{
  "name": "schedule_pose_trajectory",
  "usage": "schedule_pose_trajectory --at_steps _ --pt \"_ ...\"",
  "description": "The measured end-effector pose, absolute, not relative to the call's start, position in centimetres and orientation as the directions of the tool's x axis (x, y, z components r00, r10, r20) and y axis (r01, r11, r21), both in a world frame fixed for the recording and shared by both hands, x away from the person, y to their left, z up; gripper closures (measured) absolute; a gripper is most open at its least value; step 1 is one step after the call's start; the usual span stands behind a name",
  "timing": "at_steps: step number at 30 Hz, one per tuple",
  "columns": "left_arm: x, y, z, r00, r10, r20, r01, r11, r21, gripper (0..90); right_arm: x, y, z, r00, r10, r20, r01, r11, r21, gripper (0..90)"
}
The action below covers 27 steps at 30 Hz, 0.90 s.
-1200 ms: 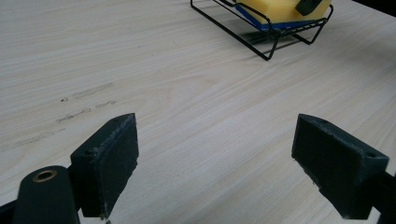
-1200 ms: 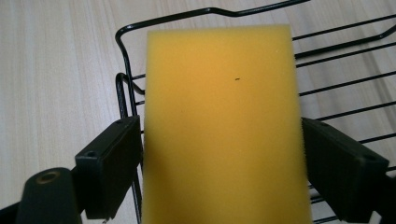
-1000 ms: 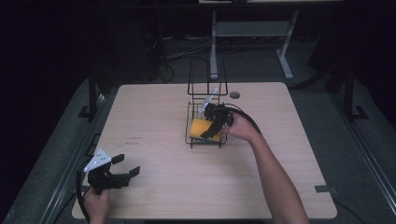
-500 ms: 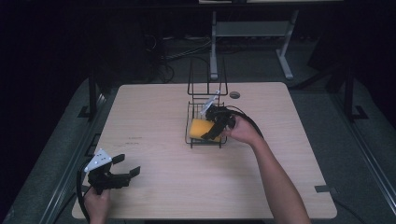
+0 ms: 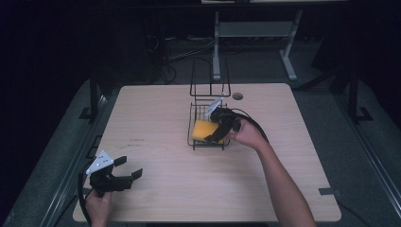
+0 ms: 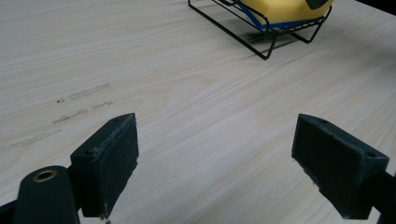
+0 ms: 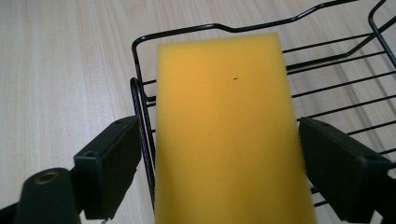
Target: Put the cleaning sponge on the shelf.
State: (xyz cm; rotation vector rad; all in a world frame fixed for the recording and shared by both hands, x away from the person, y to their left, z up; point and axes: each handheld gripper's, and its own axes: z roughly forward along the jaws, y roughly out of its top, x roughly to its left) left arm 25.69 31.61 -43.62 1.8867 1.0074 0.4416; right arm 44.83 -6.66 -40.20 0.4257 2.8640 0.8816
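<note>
A yellow sponge (image 5: 203, 128) lies tilted in a black wire basket (image 5: 208, 144) near the table's middle. My right gripper (image 5: 218, 127) hovers over the basket's right side, open, with its jaws on either side of the sponge (image 7: 229, 130) and spread as wide as the sponge itself. The basket's rim (image 7: 187, 32) runs just beyond the sponge's far end. My left gripper (image 5: 129, 166) rests open at the table's front left corner with nothing between its jaws (image 6: 215, 140). From there the basket (image 6: 243, 37) and the sponge (image 6: 280, 9) show far ahead.
The light wooden table (image 5: 165, 118) has a round cable hole (image 5: 238, 96) behind the basket. A tall wire loop (image 5: 210, 85) rises at the basket's back. A metal stand (image 5: 246, 33) is on the dark floor beyond the table.
</note>
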Motion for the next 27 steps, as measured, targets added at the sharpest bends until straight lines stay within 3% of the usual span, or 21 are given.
schedule_pose_trajectory --at_steps 27 --pt "25.8 31.4 -43.6 0.603 0.792 -0.099 0.463 -0.245 0.852 14.1 44.0 -8.0 -39.4 -0.947 0.320 -0.030 0.235 0.753 0.615 14.8"
